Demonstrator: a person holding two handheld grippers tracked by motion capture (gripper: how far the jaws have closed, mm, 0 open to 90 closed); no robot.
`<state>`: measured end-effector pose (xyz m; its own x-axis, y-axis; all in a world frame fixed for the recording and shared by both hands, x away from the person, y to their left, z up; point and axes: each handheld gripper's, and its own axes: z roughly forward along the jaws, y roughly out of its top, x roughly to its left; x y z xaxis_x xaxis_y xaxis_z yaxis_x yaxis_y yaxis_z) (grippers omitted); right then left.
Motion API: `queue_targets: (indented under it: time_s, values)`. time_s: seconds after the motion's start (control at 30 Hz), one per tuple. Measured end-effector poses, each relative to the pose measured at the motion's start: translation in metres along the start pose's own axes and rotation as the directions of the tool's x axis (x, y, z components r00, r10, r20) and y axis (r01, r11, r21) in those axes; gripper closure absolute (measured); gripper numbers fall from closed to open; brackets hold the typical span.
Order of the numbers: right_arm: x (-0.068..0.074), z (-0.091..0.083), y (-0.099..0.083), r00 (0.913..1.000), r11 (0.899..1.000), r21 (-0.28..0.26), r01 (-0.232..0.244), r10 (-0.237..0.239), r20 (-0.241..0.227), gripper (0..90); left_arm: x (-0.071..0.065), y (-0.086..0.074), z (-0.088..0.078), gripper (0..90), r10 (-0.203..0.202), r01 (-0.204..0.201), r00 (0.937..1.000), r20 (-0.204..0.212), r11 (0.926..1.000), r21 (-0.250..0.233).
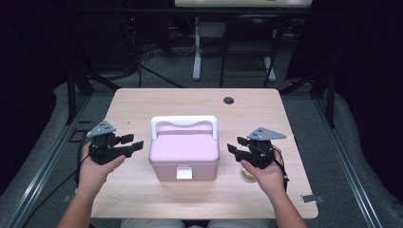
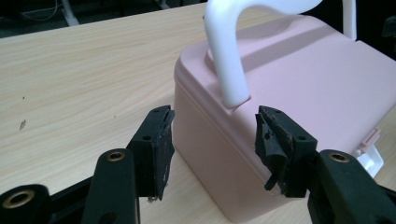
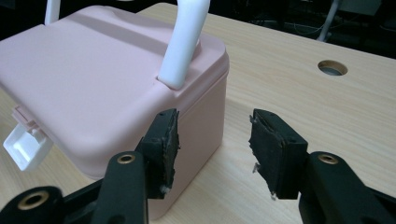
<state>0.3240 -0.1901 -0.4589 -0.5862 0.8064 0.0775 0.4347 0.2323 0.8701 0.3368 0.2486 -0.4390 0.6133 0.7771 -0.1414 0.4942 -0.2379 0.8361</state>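
Observation:
A pink lidded box (image 1: 185, 152) with a white handle (image 1: 184, 120) standing upright and a white front latch (image 1: 184, 172) sits mid-table. My left gripper (image 1: 133, 141) hovers just left of the box, jaws apart and pointed at its side. In the left gripper view the gripper (image 2: 212, 140) is open in front of the box's corner (image 2: 303, 84), below the handle's foot (image 2: 229, 60). My right gripper (image 1: 235, 144) hovers at the box's right side. It (image 3: 212, 140) stands open beside the box wall (image 3: 84, 74), with nothing between the pads (image 3: 170, 144).
The light wooden table (image 1: 142, 104) has a round cable hole (image 1: 228, 100) at the back. A small round tan object (image 1: 247, 175) lies under my right hand. Dark floor, cables and table legs lie beyond the far edge.

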Motion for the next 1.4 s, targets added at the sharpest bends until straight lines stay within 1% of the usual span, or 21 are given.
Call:
queue_targets:
  time_s: [0.07,0.1,0.17,0.3,0.33,0.43,0.57,0.63,0.67,0.7,0.73,0.77,0.83,0.9,0.97,1.03,1.07,1.13,1.3,1.33,1.4]
  values:
    - [0.000,0.000,0.001,1.0000,1.000,-0.007,0.001,-0.001,-0.001,50.9,-0.001,0.001,0.001,45.2,0.001,-0.001,1.0000,-0.001,1.0000,-0.002]
    - [-0.002,0.000,0.003,0.9999,1.000,-0.016,-0.004,0.004,-0.010,50.7,-0.001,0.004,0.004,44.6,0.006,-0.006,1.0000,0.002,1.0000,-0.006]
    - [-0.002,0.001,0.004,0.9998,1.000,-0.016,-0.011,0.010,-0.015,50.6,-0.001,0.005,0.005,44.6,0.004,-0.004,1.0000,0.006,1.0000,-0.007]
    - [-0.002,0.004,0.011,0.9996,1.000,-0.023,-0.007,0.006,-0.029,50.3,-0.002,0.012,0.012,43.8,0.009,-0.009,0.9998,0.016,1.0000,-0.001]
    - [-0.001,0.005,0.014,0.9995,0.999,-0.032,-0.004,0.003,-0.033,49.9,-0.003,0.012,0.013,43.8,0.007,-0.007,0.9998,0.019,1.0000,-0.001]
    - [0.001,0.009,0.019,0.9989,0.999,-0.035,-0.001,-0.001,-0.047,49.1,-0.004,0.016,0.018,43.7,0.006,-0.006,0.9996,0.028,1.0000,0.002]
    - [0.003,0.018,0.023,0.9980,1.000,-0.027,0.002,-0.004,-0.063,48.3,-0.003,0.018,0.027,43.2,0.009,-0.009,0.9996,0.027,0.9998,0.017]
    - [0.004,0.023,0.025,0.9971,1.000,-0.027,-0.003,0.001,-0.076,48.0,-0.002,0.019,0.030,43.2,0.006,-0.006,0.9995,0.031,0.9997,0.023]
    - [0.004,0.027,0.026,0.9957,0.999,-0.030,-0.012,0.009,-0.092,47.8,-0.001,0.020,0.033,43.2,0.005,-0.006,0.9994,0.034,0.9997,0.025]
    - [0.004,0.027,0.026,0.9957,0.999,-0.030,-0.012,0.009,-0.092,47.8,-0.001,0.020,0.033,43.2,0.005,-0.006,0.9994,0.034,0.9997,0.025]
    - [0.004,0.031,0.027,0.9940,0.999,-0.033,-0.025,0.021,-0.107,47.6,-0.001,0.022,0.036,43.2,0.001,-0.002,0.9994,0.035,0.9997,0.024]
    - [0.004,0.031,0.027,0.9940,0.999,-0.033,-0.025,0.021,-0.107,47.6,-0.001,0.022,0.036,43.2,0.001,-0.002,0.9994,0.035,0.9997,0.024]
    - [0.002,0.035,0.029,0.9911,0.998,-0.034,-0.048,0.043,-0.126,47.4,-0.001,0.024,0.040,43.2,-0.004,0.002,0.9992,0.041,0.9995,0.033]
    - [0.002,0.037,0.029,0.9907,0.998,-0.035,-0.051,0.046,-0.128,47.4,-0.002,0.024,0.043,43.3,-0.001,0.000,0.9991,0.042,0.9995,0.032]
    - [0.001,0.042,0.028,0.9904,0.998,-0.024,-0.053,0.049,-0.129,47.4,-0.002,0.024,0.046,43.8,-0.008,0.006,0.9989,0.047,0.9993,0.037]
    - [0.001,0.043,0.028,0.9900,0.998,-0.021,-0.054,0.051,-0.131,47.4,-0.002,0.024,0.048,44.7,-0.006,0.004,0.9985,0.054,0.9994,0.036]
    - [0.000,0.045,0.028,0.9895,0.998,-0.025,-0.057,0.053,-0.135,47.5,-0.003,0.024,0.049,45.9,-0.015,0.013,0.9980,0.061,0.9993,0.036]
    - [0.000,0.046,0.028,0.9885,0.998,-0.026,-0.061,0.057,-0.140,47.5,-0.004,0.024,0.050,47.1,-0.008,0.005,0.9978,0.067,0.9994,0.035]
    - [0.003,0.051,0.028,0.9856,0.999,-0.020,-0.047,0.043,-0.164,51.1,-0.007,0.023,0.051,51.6,0.010,-0.012,0.9967,0.081,0.9995,0.030]
    - [0.005,0.051,0.028,0.9838,0.999,-0.026,-0.044,0.039,-0.175,52.9,-0.008,0.023,0.051,53.2,0.012,-0.015,0.9971,0.076,0.9993,0.034]
    - [0.006,0.051,0.028,0.9831,0.999,-0.028,-0.043,0.038,-0.179,53.0,-0.008,0.023,0.051,53.7,0.024,-0.026,0.9974,0.067,0.9992,0.032]
